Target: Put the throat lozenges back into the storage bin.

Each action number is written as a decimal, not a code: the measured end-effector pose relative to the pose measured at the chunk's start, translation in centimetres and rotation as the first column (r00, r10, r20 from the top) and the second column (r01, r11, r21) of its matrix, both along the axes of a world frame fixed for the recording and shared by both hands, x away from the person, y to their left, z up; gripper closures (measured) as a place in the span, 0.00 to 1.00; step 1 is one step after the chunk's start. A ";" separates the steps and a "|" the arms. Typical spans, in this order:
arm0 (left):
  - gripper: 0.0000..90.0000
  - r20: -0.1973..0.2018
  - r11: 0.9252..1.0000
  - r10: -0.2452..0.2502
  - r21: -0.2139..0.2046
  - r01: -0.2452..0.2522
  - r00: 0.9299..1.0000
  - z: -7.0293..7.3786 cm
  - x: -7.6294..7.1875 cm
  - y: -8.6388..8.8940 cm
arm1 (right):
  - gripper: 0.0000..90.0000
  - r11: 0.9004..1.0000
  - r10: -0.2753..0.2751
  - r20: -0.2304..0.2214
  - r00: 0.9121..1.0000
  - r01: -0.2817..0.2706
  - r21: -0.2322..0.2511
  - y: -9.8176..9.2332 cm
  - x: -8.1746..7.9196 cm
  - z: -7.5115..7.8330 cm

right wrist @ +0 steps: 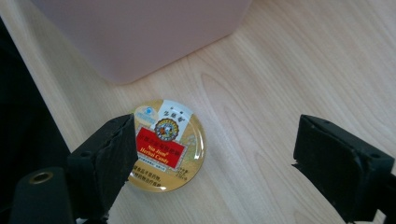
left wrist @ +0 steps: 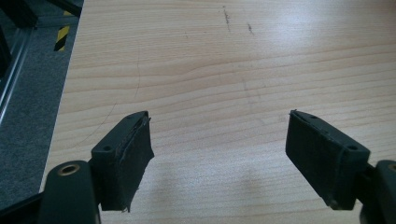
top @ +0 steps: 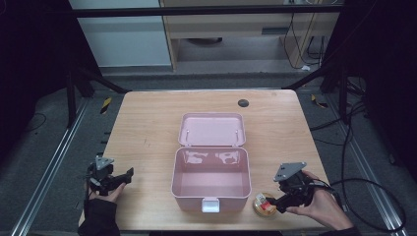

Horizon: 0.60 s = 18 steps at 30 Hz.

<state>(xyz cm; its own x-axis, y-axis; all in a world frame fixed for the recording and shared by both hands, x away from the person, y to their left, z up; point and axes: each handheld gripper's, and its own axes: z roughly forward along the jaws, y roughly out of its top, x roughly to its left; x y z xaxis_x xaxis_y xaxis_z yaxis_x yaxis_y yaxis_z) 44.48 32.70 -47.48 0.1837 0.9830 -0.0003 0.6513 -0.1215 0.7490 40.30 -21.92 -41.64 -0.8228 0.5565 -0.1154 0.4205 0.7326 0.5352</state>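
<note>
Round gold candy tin [right wrist: 168,144] lies flat on the table [top: 147,128], just ahead of the right gripper [right wrist: 212,154] and partly under its left jaw; looks light, rigid, with a slick lid, so it likely needs taking by the rim across its width, and its low profile means the jaws must go right down to the wood. Right gripper's jaws are spread wide with nothing held, and the open pink box [top: 211,172] sits just beyond the tin. Left gripper [left wrist: 219,149] also gapes wide, empty, over bare wood, well apart from the box.
</note>
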 end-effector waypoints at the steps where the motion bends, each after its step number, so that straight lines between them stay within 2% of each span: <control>1: 0.24 0.001 1.000 -0.001 0.000 0.001 1.000 0.0 0.0 0.0 | 0.15 1.000 0.014 -0.007 1.000 -0.014 -0.009 0.1 -0.1 -0.2; 6: 0.24 0.000 1.000 -0.002 0.002 0.002 1.000 0.0 0.0 0.0 | 0.14 0.998 0.046 -0.020 0.999 -0.047 -0.043 0.5 -0.3 -0.7; 18: 0.24 0.004 1.000 -0.003 0.004 0.003 1.000 0.1 0.0 0.0 | 0.12 0.990 0.104 -0.054 0.993 -0.109 -0.088 1.2 -0.6 -1.5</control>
